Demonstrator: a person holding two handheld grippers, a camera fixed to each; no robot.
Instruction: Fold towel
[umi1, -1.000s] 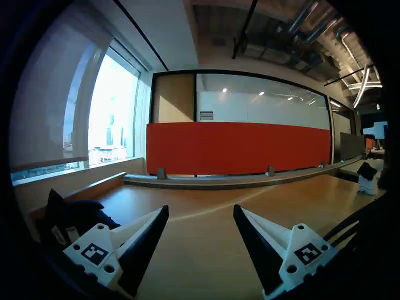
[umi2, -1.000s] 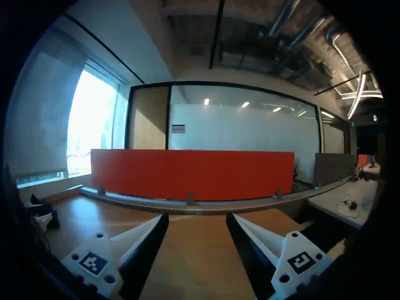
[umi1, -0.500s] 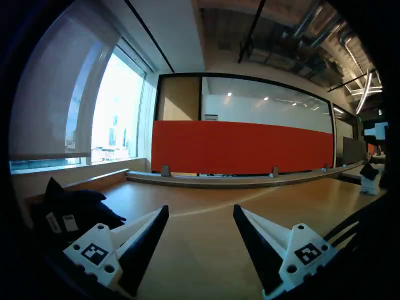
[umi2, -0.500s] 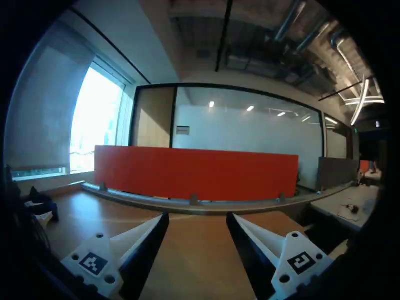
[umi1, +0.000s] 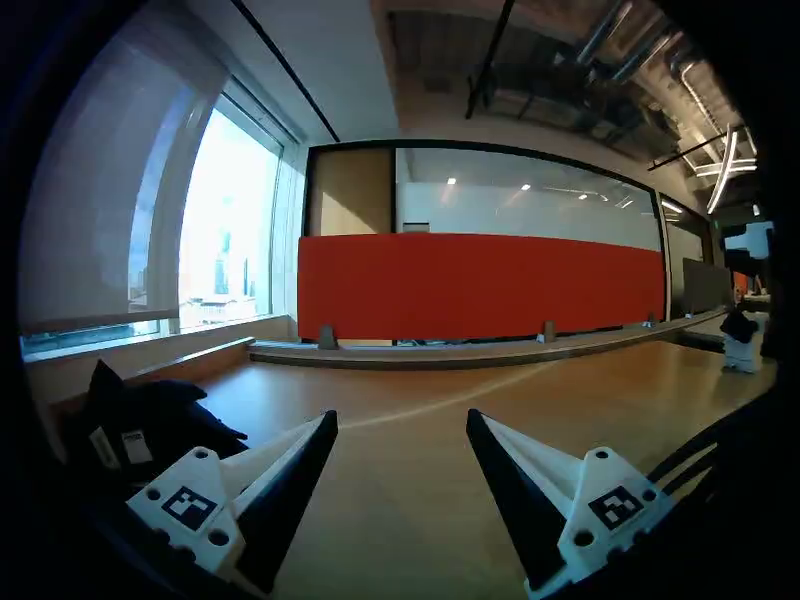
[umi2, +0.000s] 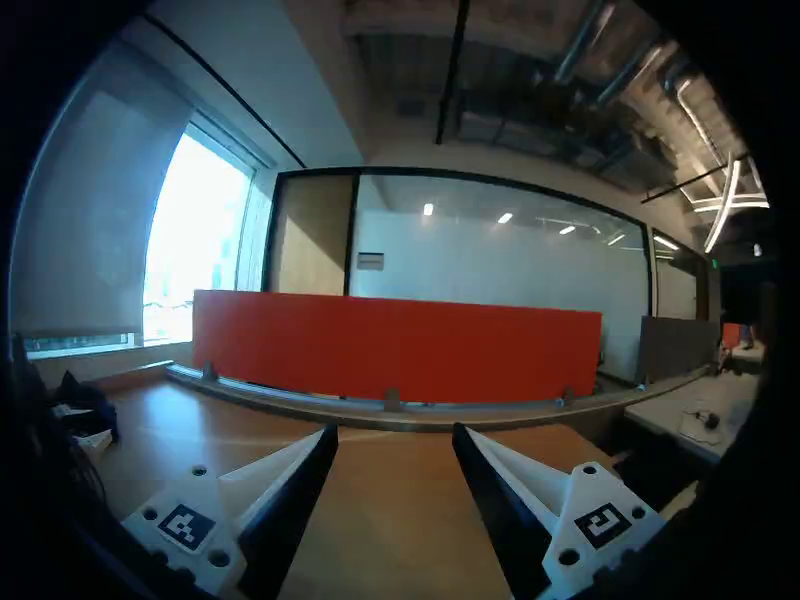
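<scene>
My left gripper (umi1: 400, 425) is open over the bare wooden table (umi1: 420, 400), nothing between its white fingers. A dark bundle of cloth with white tags (umi1: 140, 430) lies on the table at the left, just beyond the left finger. My right gripper (umi2: 393, 435) is also open above the wooden table (umi2: 390, 500) and holds nothing. In the right gripper view a dark heap with a white piece (umi2: 85, 405) lies at the far left edge of the table.
An orange divider panel (umi1: 480, 285) stands along the table's far edge, seen also as an orange panel (umi2: 395, 345). A window (umi1: 225, 250) runs along the left. A dark and white object (umi1: 740, 340) sits at the far right. A white desk (umi2: 695, 420) is at the right.
Both views shifted slightly, tilting up then settling a little. The grippers stayed open and nothing was touched.
</scene>
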